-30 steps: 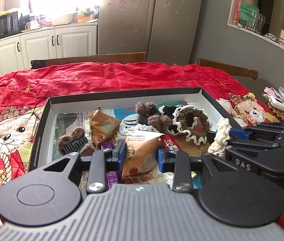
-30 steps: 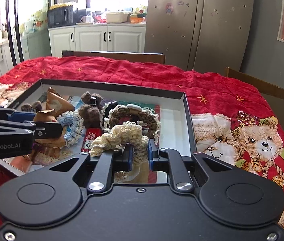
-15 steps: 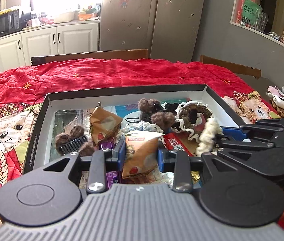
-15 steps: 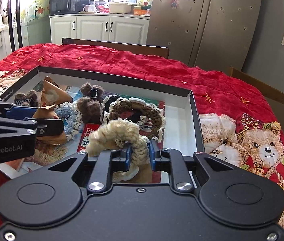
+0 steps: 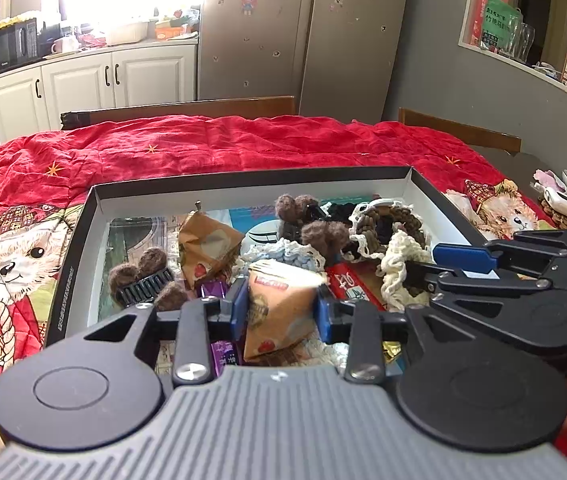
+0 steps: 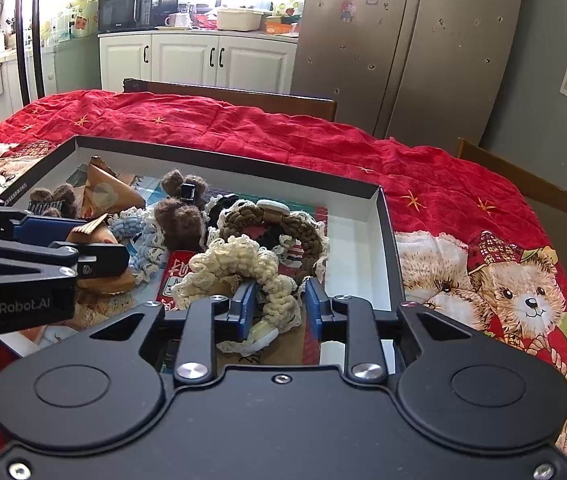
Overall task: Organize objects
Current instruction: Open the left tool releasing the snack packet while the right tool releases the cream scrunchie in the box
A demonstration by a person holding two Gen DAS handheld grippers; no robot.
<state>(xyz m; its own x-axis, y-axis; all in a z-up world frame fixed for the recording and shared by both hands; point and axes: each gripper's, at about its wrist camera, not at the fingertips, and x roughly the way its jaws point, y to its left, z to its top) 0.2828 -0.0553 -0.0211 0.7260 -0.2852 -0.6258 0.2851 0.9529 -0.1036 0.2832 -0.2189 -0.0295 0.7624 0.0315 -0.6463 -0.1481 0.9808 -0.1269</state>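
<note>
- Holding a tan, pyramid-shaped paper snack packet point(image 5: 279, 312), the left gripper point(image 5: 281, 310) has its blue fingers point(image 5: 239, 308) clamped on the packet's two sides above the near end of the shallow black-rimmed cardboard box point(image 5: 243, 188).
- Judging by its crinkled, puffed faces, the packet is light and crushable; a soft pinch across the flat sides suits it, and a harder squeeze could burst it.
- The right gripper point(image 6: 279, 306) stands with its fingers spread, not pressing the cream crocheted scrunchie point(image 6: 239, 268) that lies between them in the box.
- The scrunchie looks soft, floppy and nearly weightless; taking the bunched ring across its thickness seems best, since a loose loop may snag on the brown crocheted scrunchie point(image 6: 287, 228) touching it.
- Both gripper bodies hide the box's near edge, so what lies under the packet is unclear.
- The print on the red wrapper point(image 5: 349, 282) is too blurred to read.
- The box rests on the red bear-printed cloth point(image 6: 283, 140) covering the worktop.
</note>
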